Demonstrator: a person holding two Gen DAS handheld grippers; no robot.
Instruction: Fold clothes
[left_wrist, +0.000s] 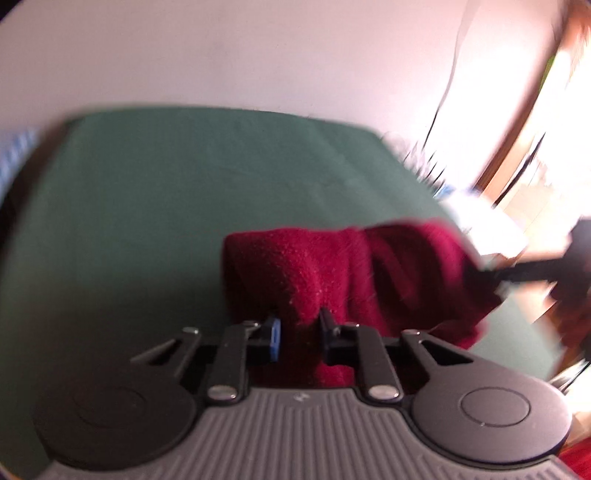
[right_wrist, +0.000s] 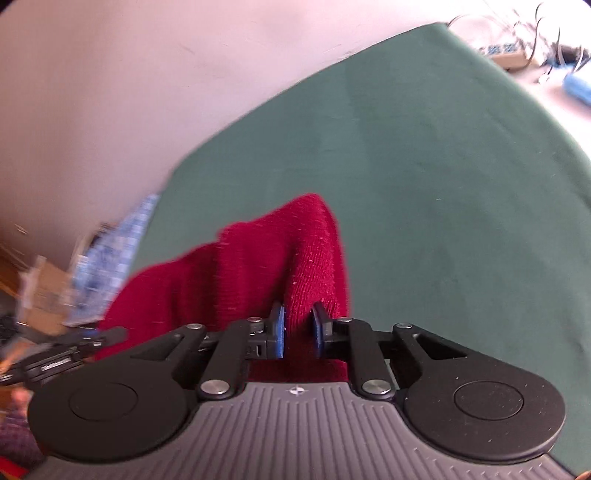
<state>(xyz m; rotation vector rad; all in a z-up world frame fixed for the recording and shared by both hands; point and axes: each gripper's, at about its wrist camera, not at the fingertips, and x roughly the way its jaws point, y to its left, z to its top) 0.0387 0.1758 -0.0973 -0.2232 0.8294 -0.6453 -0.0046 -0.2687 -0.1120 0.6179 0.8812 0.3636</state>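
Both the left gripper (left_wrist: 298, 332) and right gripper (right_wrist: 297, 330) are pinching the dark red garment (left_wrist: 332, 273), seemingly lifted above the green table (left_wrist: 184, 184), so a shallow bite risks it slipping free and bunching.

Left gripper (left_wrist: 298, 334): black linkage arms, silver screws, round black discs, ribbed grey housing, blue-faced pads. Right gripper (right_wrist: 297, 334): the same build, small cross marking on the grey.
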